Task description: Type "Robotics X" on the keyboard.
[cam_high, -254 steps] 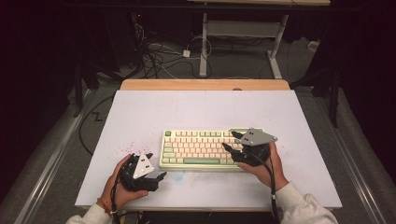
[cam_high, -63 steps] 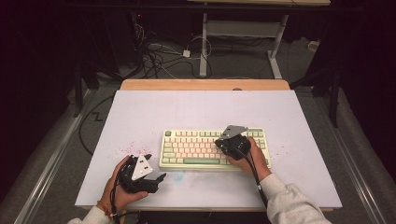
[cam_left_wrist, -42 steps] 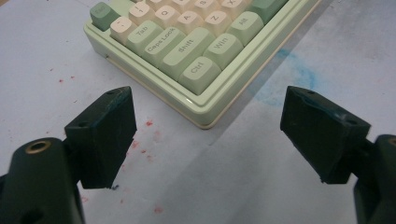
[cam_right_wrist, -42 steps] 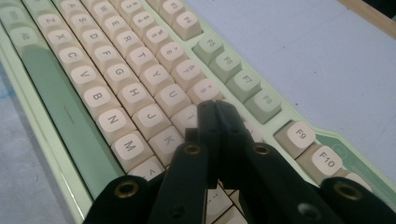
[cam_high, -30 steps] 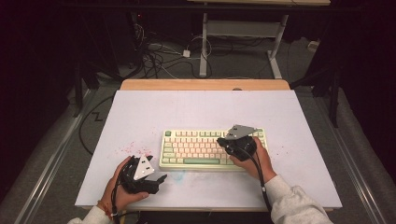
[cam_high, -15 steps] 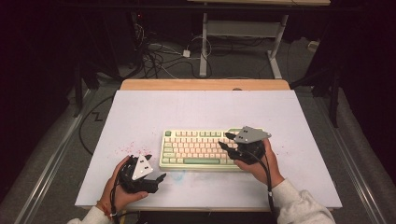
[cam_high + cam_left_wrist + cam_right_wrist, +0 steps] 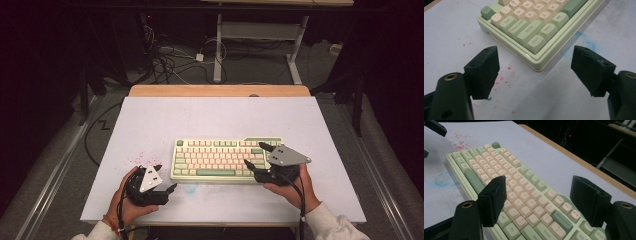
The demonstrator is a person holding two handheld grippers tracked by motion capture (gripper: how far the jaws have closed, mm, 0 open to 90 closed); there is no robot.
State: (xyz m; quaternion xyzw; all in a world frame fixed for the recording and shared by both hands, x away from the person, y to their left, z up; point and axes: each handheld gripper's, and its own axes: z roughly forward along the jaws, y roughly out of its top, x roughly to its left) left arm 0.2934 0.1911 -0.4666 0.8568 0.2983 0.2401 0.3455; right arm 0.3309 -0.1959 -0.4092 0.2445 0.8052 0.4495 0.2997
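Right tongs (image 7: 254, 155) have just opened, drawn back to the keyboard (image 7: 220, 157) right edge; left tongs (image 7: 165, 177) gape, clear.

Your left tool (image 7: 162, 178) rests with jaws spread wide; your right tool (image 7: 254, 156) has just been opening, nothing between its jaws.

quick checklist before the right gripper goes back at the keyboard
1. Right gripper open: ok, its jaws have just been opening and nothing is between them.
2. Right gripper over the keys: ok, it hangs above the right end of the keyboard.
3. Left gripper out of the way: ok, open beside the keyboard's near left corner, not touching it.
4. Keyboard flat on the table: ok.
5. Keycaps all in place: cannot tell, the right gripper covers some.
6. Which key was last pressed: cannot tell.
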